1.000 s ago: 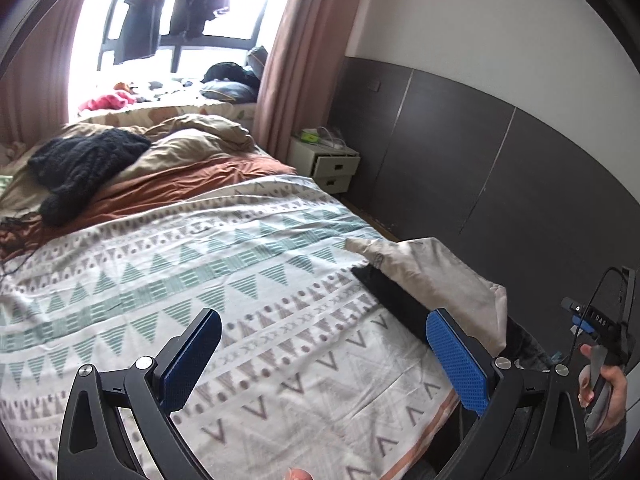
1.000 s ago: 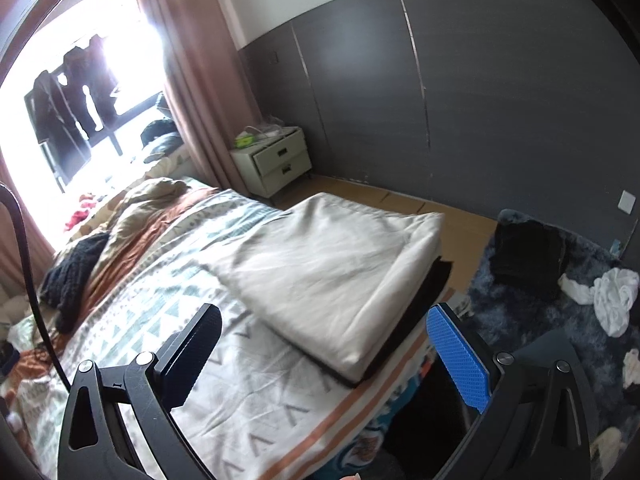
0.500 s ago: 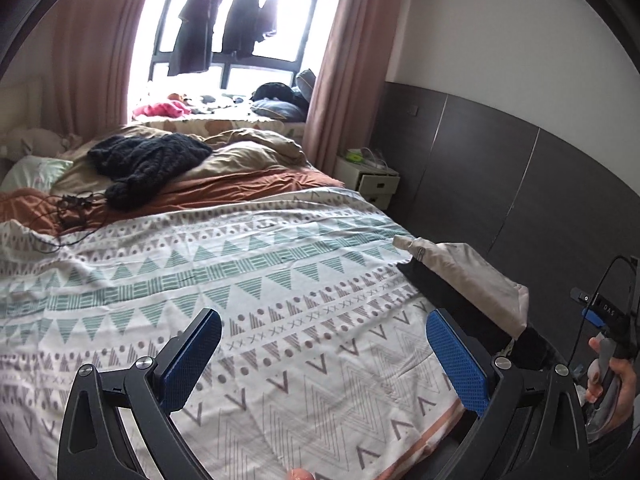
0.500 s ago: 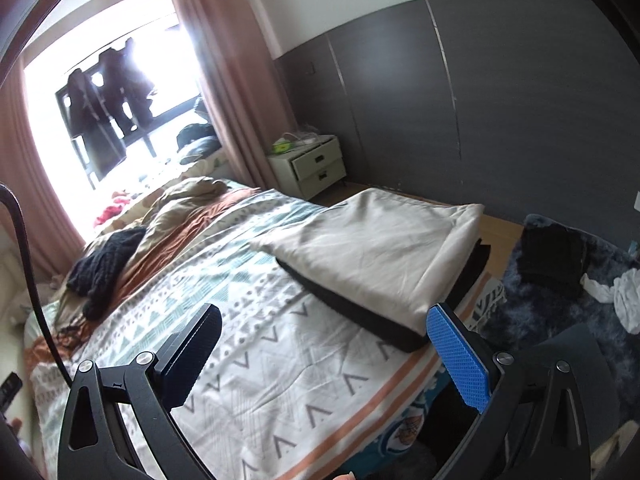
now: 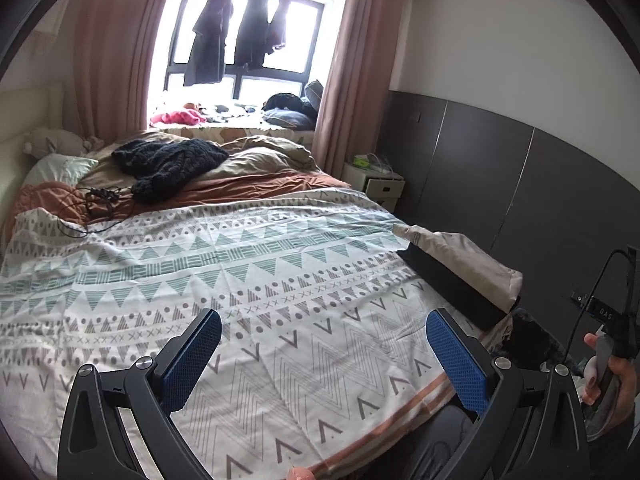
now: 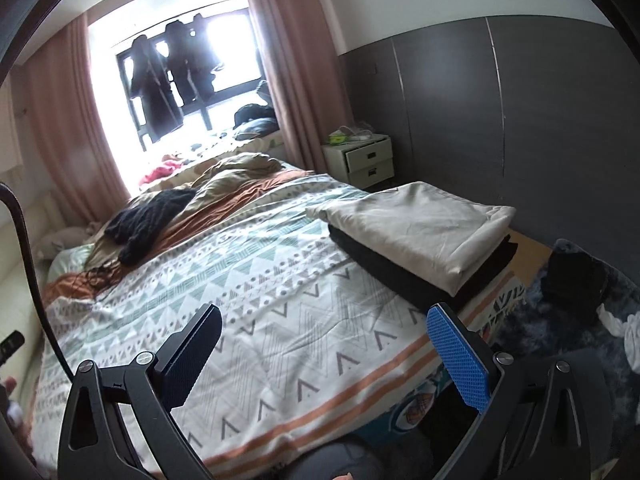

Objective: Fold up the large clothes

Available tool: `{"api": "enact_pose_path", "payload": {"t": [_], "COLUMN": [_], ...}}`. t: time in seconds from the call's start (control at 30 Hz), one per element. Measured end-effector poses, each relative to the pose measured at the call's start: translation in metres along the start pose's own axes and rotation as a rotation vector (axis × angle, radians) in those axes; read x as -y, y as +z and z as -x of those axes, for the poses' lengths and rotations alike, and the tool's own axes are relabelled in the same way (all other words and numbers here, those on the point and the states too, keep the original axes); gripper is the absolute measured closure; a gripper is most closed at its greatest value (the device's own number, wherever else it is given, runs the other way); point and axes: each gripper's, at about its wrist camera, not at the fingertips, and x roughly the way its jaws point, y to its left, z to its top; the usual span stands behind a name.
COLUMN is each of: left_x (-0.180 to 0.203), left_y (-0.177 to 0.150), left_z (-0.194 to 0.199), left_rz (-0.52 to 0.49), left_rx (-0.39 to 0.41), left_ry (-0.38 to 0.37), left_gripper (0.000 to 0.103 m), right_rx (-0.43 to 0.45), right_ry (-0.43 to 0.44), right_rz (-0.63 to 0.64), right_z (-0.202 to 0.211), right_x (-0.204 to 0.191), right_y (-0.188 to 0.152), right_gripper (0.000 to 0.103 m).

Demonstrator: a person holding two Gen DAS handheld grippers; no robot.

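- Left wrist view: the left gripper [image 5: 320,344] is held above the patterned bedspread [image 5: 248,280], jaws spread wide, nothing between the blue pads.
- Left wrist view: the folded beige garment [image 5: 460,256] lies on a folded black garment [image 5: 448,288] at the right edge of the bed, well ahead of the right-hand fingertip.
- Left wrist view: a dark knitted garment [image 5: 168,164] lies on the rumpled brown and beige bedding [image 5: 256,172] at the far end; black cables [image 5: 96,200] lie just beside it.
- Left wrist view: dark clothes [image 5: 236,28] hang in the window; a white nightstand [image 5: 376,184] stands against the dark wall panel.
- Left wrist view: the person's right hand [image 5: 608,376] grips a handle at the right frame edge.
- Right wrist view: the right gripper [image 6: 324,344] hovers over the near edge of the bedspread, jaws released and empty.
- Right wrist view: the beige-on-black stack sits just beyond the blue right fingertip, at the bed's right edge.
- Right wrist view: a dark shaggy rug [image 6: 568,320] on the floor carries a black item [image 6: 572,280] and white cloth [image 6: 624,328].
- Right wrist view: a black cable [image 6: 28,248] arcs along the left frame edge.
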Motion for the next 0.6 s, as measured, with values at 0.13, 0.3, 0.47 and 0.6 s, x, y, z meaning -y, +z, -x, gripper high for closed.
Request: {"api": "enact_pose_path", "payload": {"t": [0.13,0.3,0.47,0.6], "left_x": [0.005,0.006,0.005,0.01], "left_y": [-0.013,-0.029,-0.046,-0.057], "left_z": [0.026,0.059,0.082,0.095], "left_rz": [-0.031,-0.023,-0.009,-0.023], "left_rx": [0.016,0.047,0.073,0.075], "left_ry": [0.01,-0.007,0.008,0.017], "left_gripper": [0.0,0.0,0.0,0.0], "right_rx": [0.002,0.015,0.016,0.021], "right_ry": [0.036,0.072,0.101,0.117], "right_rz": [0.019,0.052,0.09,0.104], "right_z": [0.02,0.048,0.071,0.086], "right_x": [-0.006,-0.014,-0.017,-0.014], "right_y": [-0.016,-0.036,-0.052,-0.061], "right_gripper": [0.0,0.0,0.0,0.0]}}
